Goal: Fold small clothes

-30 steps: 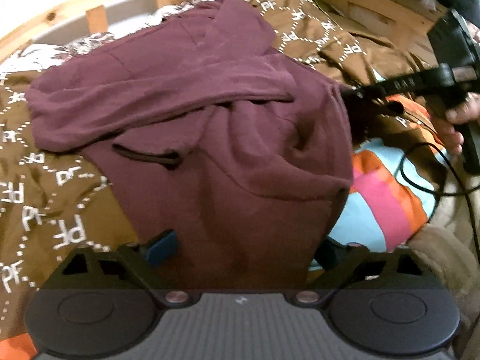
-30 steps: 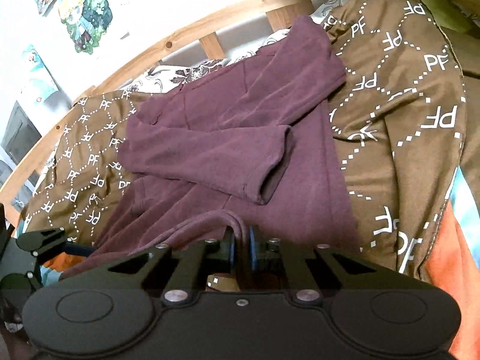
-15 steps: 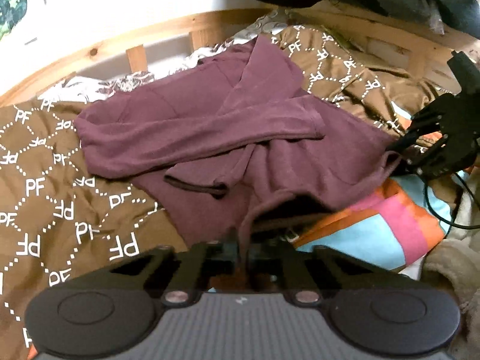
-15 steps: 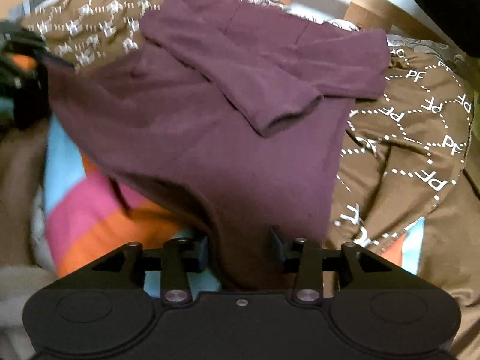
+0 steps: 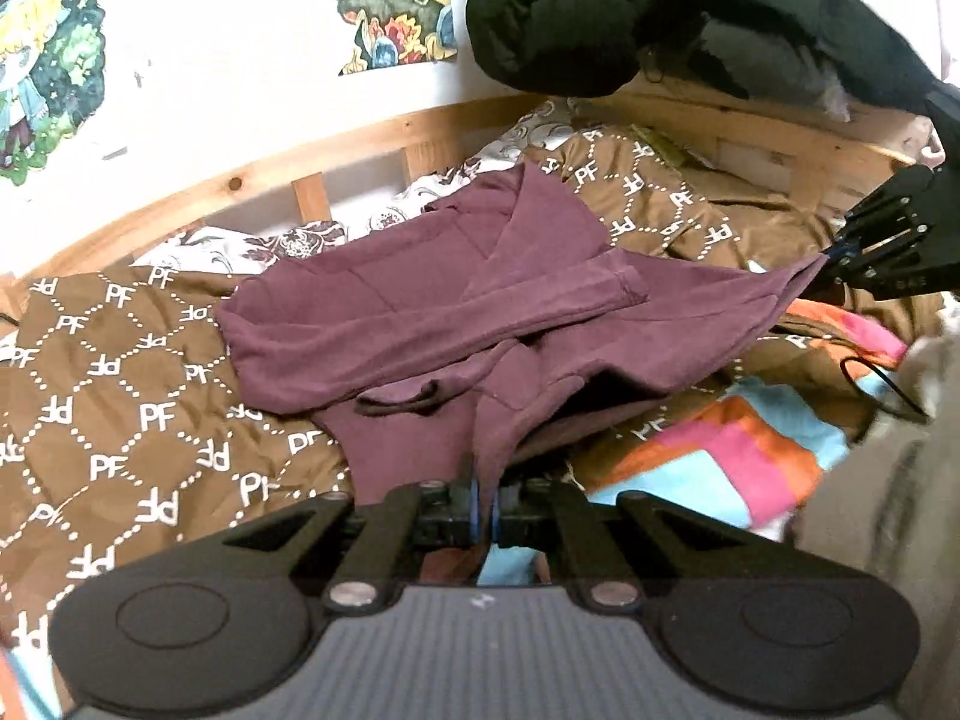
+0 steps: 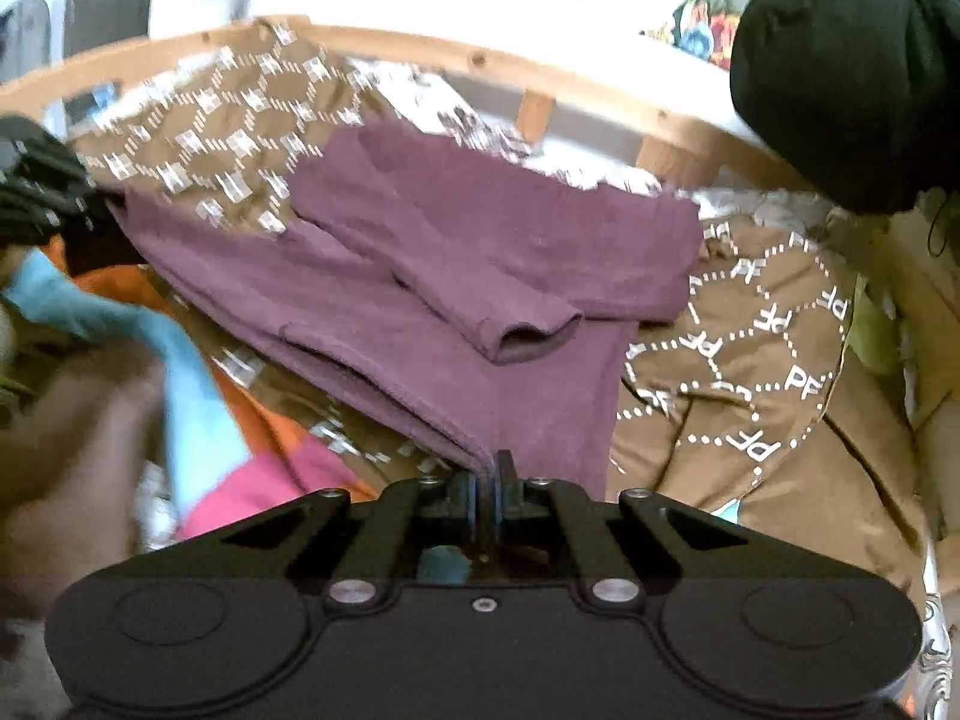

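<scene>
- We find the maroon top (image 5: 420, 312) mid-frame on the brown quilt (image 5: 108, 396), sleeves folded across.
- Left gripper (image 5: 485, 495) and right gripper (image 6: 489, 480) each pinch a hem corner.
- We judge it soft, light, droopy; corners grip best.

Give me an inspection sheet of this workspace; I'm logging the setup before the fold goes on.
Surface: bed covered by a brown PF-print quilt.
Job's things: maroon top, sleeves folded across its body, bottom hem lifted off the bed.
Clutter: striped multicolour blanket under the lifted hem; black garment hanging above.
Grippers: left gripper shut on one hem corner; right gripper shut on the other.
Cables: thin black cable over the blanket at right.
Surroundings: wooden bed rail, posters on a white wall.
</scene>
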### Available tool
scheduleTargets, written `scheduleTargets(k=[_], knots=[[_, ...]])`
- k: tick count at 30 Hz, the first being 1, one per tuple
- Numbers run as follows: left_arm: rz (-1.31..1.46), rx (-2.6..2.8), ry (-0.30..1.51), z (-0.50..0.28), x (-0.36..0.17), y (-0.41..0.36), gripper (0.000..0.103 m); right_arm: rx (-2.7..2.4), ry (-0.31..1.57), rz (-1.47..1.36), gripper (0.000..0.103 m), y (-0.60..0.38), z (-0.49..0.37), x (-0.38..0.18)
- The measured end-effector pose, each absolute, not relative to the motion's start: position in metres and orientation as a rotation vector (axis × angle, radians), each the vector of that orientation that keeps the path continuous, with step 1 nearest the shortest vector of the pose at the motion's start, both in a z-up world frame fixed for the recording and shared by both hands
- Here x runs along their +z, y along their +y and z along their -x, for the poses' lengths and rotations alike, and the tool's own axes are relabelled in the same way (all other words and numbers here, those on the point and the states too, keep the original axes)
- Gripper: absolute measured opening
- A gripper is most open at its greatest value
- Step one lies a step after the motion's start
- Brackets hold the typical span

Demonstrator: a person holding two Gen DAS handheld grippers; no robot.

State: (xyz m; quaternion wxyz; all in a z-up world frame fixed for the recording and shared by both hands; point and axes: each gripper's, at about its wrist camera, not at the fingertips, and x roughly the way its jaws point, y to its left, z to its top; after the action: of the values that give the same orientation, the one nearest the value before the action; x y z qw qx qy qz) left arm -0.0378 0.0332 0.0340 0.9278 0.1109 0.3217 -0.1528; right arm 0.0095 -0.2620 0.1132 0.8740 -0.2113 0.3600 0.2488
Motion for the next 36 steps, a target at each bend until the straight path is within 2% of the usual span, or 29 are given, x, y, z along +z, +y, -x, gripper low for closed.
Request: scheduleTargets(k=[7,13,23,29,36], knots=[[-0.220,-0.364,0.678,0.056,0.070,0.054,0.003,0.658,0.809,0.336,0.004,-0.262,0.033,0.158],[-0.227,-0.317,0.708,0.010,0.084,0.057,0.003,0.652,0.774,0.354,0.004,-0.244,0.014,0.166],[-0.230,-0.203,0.693,-0.152,0.110,0.072,0.003,0.496,0.592,0.437,0.004,-0.230,-0.126,0.164],[-0.236,-0.137,0.715,-0.238,0.078,0.089,0.004,0.465,0.532,0.513,0.004,-0.206,-0.222,0.136],[-0.153,-0.118,0.817,-0.310,0.029,0.108,0.006,0.479,0.605,0.503,0.005,-0.186,-0.309,0.084]])
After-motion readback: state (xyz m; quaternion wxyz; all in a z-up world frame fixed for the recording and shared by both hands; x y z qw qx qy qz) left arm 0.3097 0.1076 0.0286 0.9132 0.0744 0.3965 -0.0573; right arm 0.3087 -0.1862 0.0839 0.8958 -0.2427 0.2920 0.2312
